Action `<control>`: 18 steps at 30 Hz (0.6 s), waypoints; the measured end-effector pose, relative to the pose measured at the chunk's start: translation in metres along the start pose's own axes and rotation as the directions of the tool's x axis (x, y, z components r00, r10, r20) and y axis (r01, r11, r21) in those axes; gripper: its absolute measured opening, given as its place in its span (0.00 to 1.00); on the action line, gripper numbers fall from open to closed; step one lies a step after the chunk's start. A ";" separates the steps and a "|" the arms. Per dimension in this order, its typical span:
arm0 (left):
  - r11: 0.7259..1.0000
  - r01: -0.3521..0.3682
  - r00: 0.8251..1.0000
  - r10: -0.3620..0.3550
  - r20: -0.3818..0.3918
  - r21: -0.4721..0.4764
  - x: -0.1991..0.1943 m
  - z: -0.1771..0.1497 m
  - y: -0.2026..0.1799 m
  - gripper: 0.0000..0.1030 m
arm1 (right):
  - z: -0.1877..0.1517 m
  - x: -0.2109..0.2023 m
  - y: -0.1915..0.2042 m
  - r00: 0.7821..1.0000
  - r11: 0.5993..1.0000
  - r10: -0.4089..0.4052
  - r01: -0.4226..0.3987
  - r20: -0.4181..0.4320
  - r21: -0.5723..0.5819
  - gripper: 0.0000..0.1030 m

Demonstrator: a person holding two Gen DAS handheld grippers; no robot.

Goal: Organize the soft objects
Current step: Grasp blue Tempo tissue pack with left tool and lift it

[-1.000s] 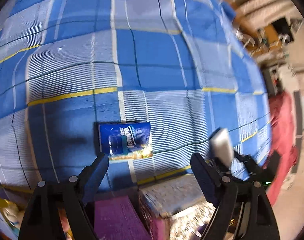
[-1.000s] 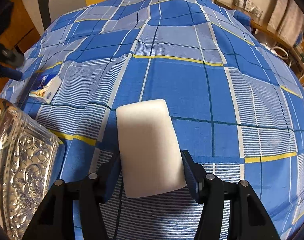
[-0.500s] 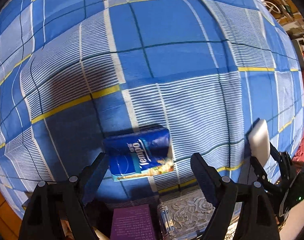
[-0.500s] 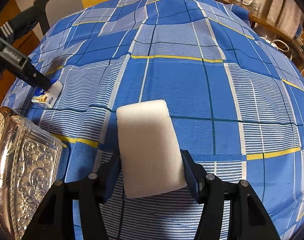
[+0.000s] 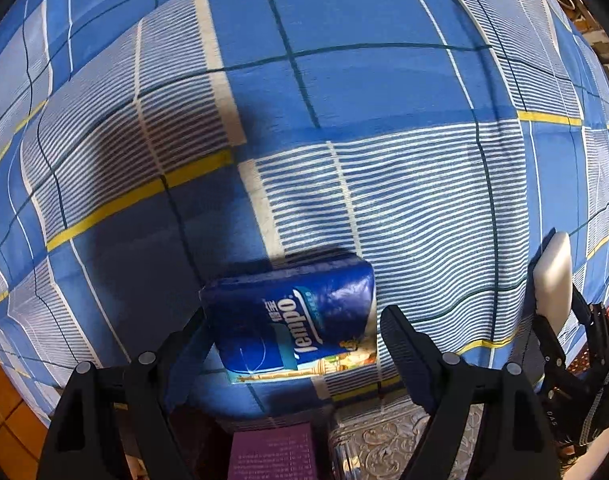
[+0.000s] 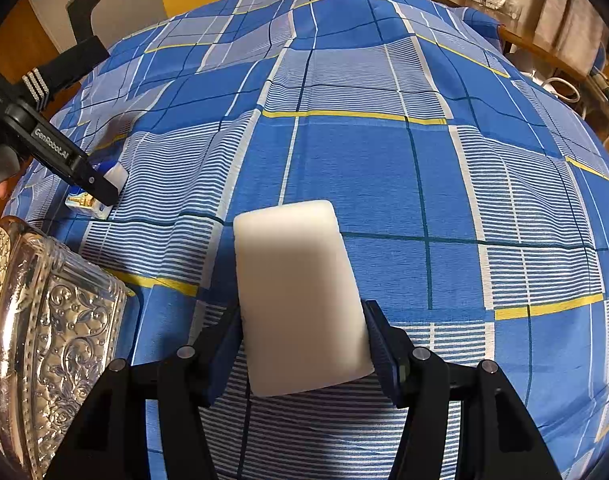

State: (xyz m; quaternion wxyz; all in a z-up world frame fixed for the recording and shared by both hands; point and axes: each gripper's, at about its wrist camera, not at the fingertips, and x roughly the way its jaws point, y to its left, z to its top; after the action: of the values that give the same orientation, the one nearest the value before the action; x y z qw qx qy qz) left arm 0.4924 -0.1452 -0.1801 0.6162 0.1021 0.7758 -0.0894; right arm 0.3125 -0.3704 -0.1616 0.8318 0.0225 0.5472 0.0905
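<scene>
A blue Tempo tissue pack (image 5: 296, 316) lies flat on the blue checked bedsheet (image 5: 344, 100). My left gripper (image 5: 292, 320) points down over it, open, with one finger on each side of the pack; its left finger is at the pack's edge. In the right wrist view the left gripper (image 6: 100, 194) stands over the tissue pack (image 6: 80, 202) at far left. My right gripper (image 6: 302, 324) is shut on a white foam sponge (image 6: 300, 296), held just above the sheet. The same sponge (image 5: 552, 276) shows at the right edge of the left wrist view.
An embossed silver tray (image 6: 44, 320) sits at the bed's near left corner, also seen as the tray (image 5: 384, 444) below my left fingers. A purple box (image 5: 272, 456) lies beside it. A wooden shelf with clutter (image 6: 552, 52) runs along the bed's far right.
My left gripper has come down and tipped over the tissue pack, which now lies between its fingers instead of ahead of them. The right gripper and its sponge have stayed put.
</scene>
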 end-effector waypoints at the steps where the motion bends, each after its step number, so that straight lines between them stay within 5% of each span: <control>1: 1.000 -0.002 1.000 0.002 0.007 0.004 -0.001 0.002 0.000 0.81 | 0.000 0.000 0.000 1.000 1.000 0.000 0.000 0.000 -0.001 0.58; 4: 1.000 0.011 0.999 -0.011 0.047 -0.004 -0.012 0.001 0.000 0.73 | 0.001 0.000 0.000 1.000 1.000 -0.001 0.001 0.002 -0.001 0.58; 18: 0.998 0.052 0.967 -0.044 0.252 -0.024 -0.090 -0.018 0.029 0.72 | 0.000 0.001 -0.001 1.000 1.000 -0.009 0.009 0.005 -0.014 0.58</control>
State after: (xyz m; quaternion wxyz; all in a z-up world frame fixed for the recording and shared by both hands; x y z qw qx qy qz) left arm 0.5034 -0.1168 -0.0891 0.7086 0.0618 0.6950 -0.1048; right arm 0.3131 -0.3710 -0.1624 0.8336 0.0146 0.5447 0.0906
